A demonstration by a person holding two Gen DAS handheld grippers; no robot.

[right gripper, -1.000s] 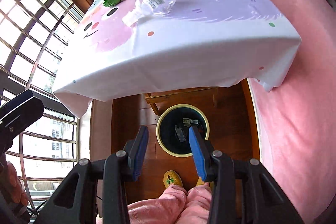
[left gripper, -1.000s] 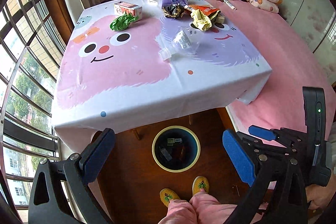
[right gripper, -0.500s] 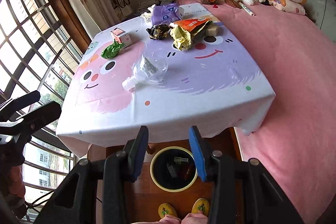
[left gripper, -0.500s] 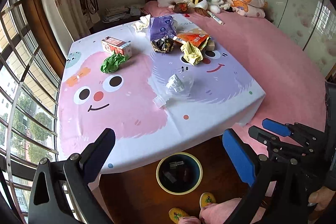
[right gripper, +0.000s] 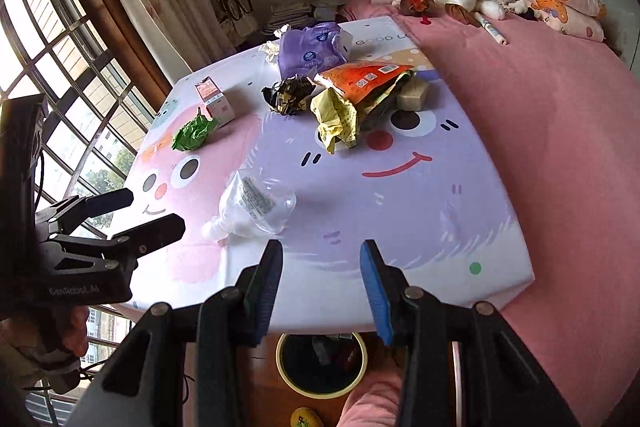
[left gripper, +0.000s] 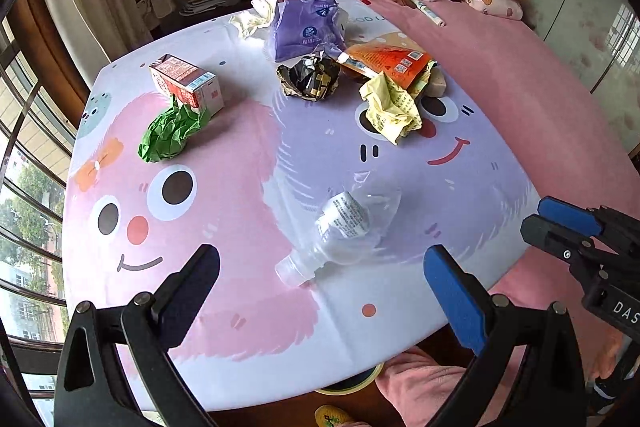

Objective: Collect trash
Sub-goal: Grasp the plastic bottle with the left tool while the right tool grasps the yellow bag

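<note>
Crushed clear bottle lies on its side on the bench, neck toward the near edge, nearest of all the litter. Further back are seen a green paper wad touching a small carton, a black-and-gold wrapper, a yellow wrapper, an orange pouch and a purple bag. A bin stands on the floor under the near edge, some items already in it.

Left claw is released, jaws wide, nothing between them; the bottle's neck sits just beyond. Right claw is part-open and empty, just beside the bottle.

Step judged in hand: the reach for the next piece, probably the bottle. The next move would call for the left claw to be lowered astride the bottle, clenched gently since thin plastic may buckle or slip, then carried to the bin.
</note>
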